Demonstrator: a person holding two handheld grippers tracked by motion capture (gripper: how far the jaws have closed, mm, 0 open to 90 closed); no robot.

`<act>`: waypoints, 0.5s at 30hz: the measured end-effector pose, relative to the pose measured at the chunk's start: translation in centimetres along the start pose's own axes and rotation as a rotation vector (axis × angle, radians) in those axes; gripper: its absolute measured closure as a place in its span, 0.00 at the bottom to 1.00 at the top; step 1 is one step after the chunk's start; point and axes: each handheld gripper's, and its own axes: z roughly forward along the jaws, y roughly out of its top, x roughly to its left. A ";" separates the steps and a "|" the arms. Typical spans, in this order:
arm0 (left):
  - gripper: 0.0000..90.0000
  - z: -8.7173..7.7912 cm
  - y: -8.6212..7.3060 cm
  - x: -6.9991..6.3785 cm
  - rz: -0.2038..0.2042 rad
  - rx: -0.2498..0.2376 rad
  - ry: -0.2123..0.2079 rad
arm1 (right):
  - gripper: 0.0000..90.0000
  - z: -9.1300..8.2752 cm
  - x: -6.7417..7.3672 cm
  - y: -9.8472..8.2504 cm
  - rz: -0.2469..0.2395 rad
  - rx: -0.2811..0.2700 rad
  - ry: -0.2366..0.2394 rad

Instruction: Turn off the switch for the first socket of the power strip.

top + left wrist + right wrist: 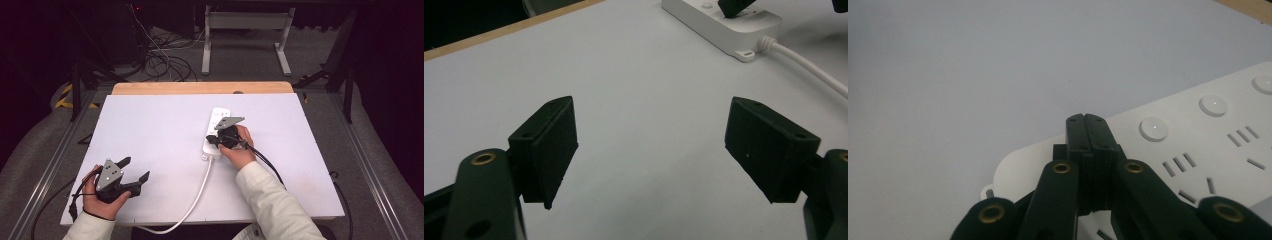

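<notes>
Lying flat: one white table (165, 130) is filling most of the high view, with a wooden strip (200, 88) showing along its far edge.
Power strip: one white power strip (216, 132) is sitting right of the table's centre, long side running away from the person; its near half is being covered by the right hand (239, 150) in the high view.
Cord: one white cord (197, 192) is curving from the strip's near end toward the table's front edge, where it is dropping out of sight.
Buttons: three round buttons (1153, 128) are showing in the right gripper view, the farthest one being cut off at the frame edge.
Right gripper: the right gripper (1087, 120) is hovering over the strip's near end, jaws pressed together with nothing between them.
Left gripper: the left gripper (136, 169) is sitting near the front left corner, well apart from the strip, jaws spread wide and gripping nothing.
Left hand: the left hand (100, 202) is being partly hidden under its gripper.
</notes>
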 end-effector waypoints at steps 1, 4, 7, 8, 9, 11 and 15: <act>0.24 0.0 0.0 0.0 0.000 0.000 0.000 | 1.00 0.0 0.0 0.0 0.002 0.000 0.000; 0.24 0.0 0.0 0.0 -0.001 0.000 0.000 | 1.00 0.0 0.0 0.0 0.002 -0.001 -0.002; 0.24 0.0 0.0 0.0 0.000 0.001 0.000 | 1.00 0.0 0.1 -0.1 0.002 -0.003 -0.005; 0.24 0.0 0.0 0.0 0.000 0.000 0.001 | 1.00 0.0 0.1 -0.1 0.002 -0.003 -0.005; 0.24 0.0 0.0 0.0 0.001 0.003 0.000 | 1.00 0.0 0.1 0.0 0.004 -0.001 -0.004; 0.24 0.0 0.0 0.0 0.001 0.003 0.000 | 1.00 0.0 0.1 0.0 -0.001 0.000 -0.005; 0.24 0.0 0.0 0.0 -0.002 0.001 0.000 | 1.00 0.0 0.2 0.0 -0.008 0.001 -0.008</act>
